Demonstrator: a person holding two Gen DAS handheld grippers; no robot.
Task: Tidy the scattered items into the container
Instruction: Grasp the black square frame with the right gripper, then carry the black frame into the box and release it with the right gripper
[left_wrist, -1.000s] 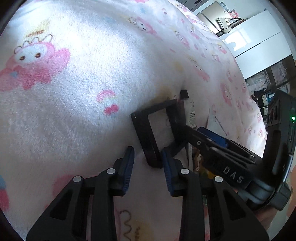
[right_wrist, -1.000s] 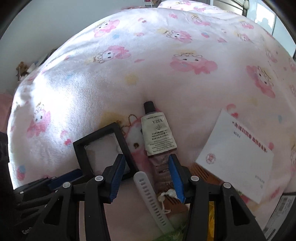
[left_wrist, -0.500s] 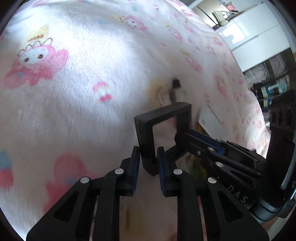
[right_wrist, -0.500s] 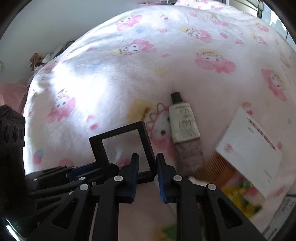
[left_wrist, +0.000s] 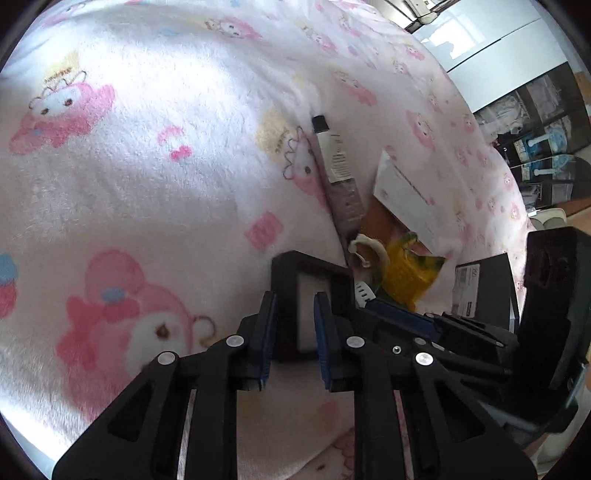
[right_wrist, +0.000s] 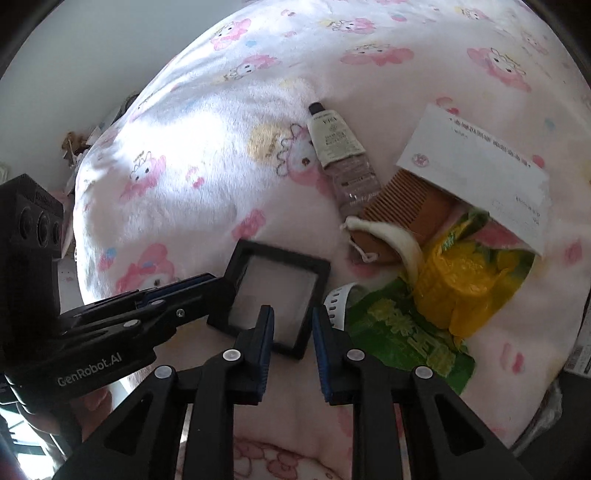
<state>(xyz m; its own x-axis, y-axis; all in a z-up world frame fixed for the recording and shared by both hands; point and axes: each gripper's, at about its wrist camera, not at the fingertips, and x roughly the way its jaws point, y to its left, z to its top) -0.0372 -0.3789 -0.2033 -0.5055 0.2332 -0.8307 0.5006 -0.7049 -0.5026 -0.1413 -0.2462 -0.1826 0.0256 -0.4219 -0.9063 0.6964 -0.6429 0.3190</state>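
Observation:
A black square frame box with a clear window is held above the pink blanket. My left gripper is shut on its edge, and my right gripper is shut on its near corner. In the left wrist view the box stands on edge between the pads. Scattered on the blanket lie a hand cream tube, a wooden comb, a white envelope, a yellow-green snack bag and a white strap.
A pink cartoon-print blanket covers the bed. A dark box with a label sits at the right in the left wrist view. Shelves and a white cabinet stand beyond the bed's far right.
Both grippers closed on the black frame box and lifted it off the blanket toward me. The tube, comb, envelope and bag stayed where they were.

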